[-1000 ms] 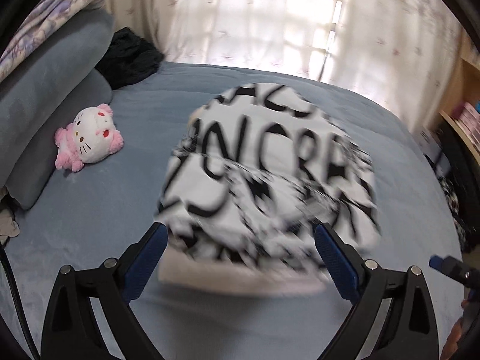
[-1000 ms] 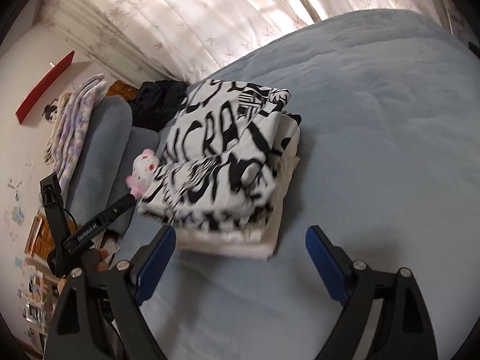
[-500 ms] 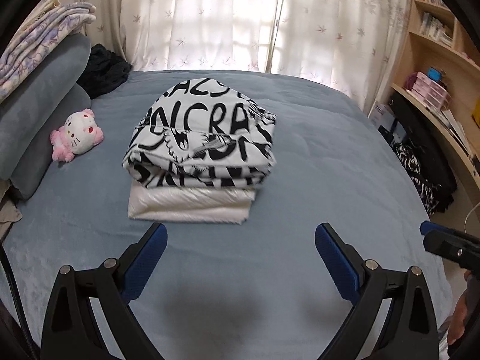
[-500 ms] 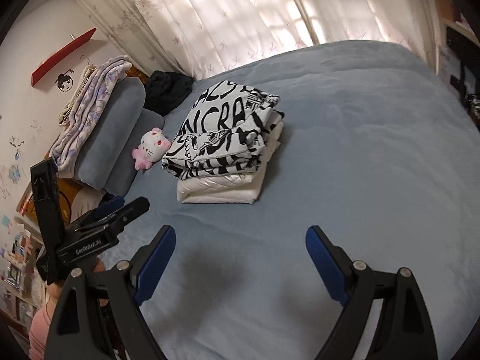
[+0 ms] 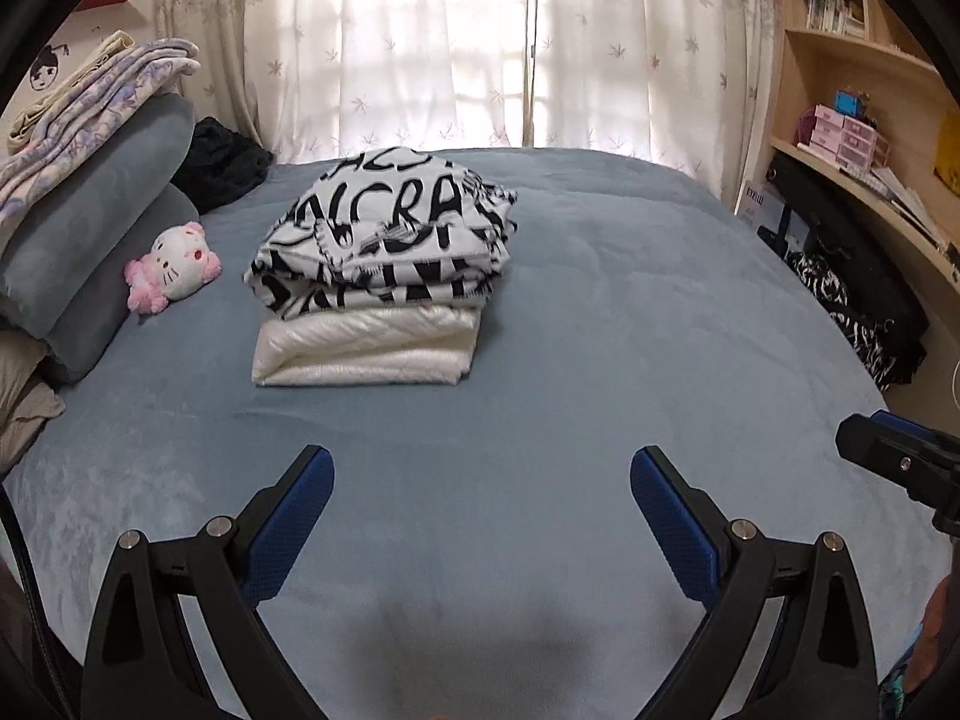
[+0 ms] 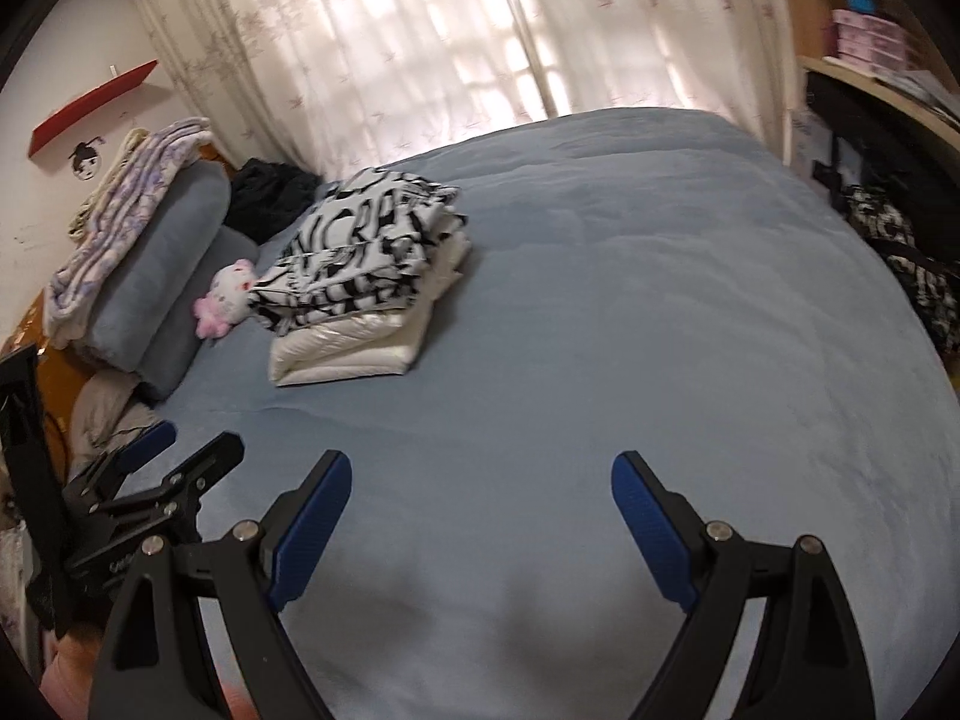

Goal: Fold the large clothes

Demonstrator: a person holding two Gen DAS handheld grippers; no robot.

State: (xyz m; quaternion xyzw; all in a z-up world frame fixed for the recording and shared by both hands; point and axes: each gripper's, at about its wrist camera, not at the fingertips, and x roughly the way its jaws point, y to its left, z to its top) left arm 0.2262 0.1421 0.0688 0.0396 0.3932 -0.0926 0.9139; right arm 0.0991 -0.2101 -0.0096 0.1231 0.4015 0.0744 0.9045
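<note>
So we've got two folded pieces stacked on the blue bed (image 5: 600, 312): a black-and-white lettered garment (image 5: 384, 240) sitting right on top of a folded white padded one (image 5: 366, 348), toward the pillow side, just beside a pink-and-white plush cat (image 5: 174, 270). Both look squared up and tidy, so that part of the folding seems done to us.

Our left gripper (image 5: 480, 498) hangs over bare bedspread with its jaws spread wide and nothing between them, well apart from the stack. Same for our right gripper (image 6: 480, 498): jaws wide, nothing in them.

What's left? There's a dark bundle (image 5: 222, 162) up by the grey pillows (image 5: 90, 228) and another black-and-white patterned thing (image 5: 840, 300) off the right edge of the bed by the bookshelf (image 5: 852, 90). Could be more clothes to fold, but honestly they're too crumpled and small in view to say for sure. If they are, we're only partway.
</note>
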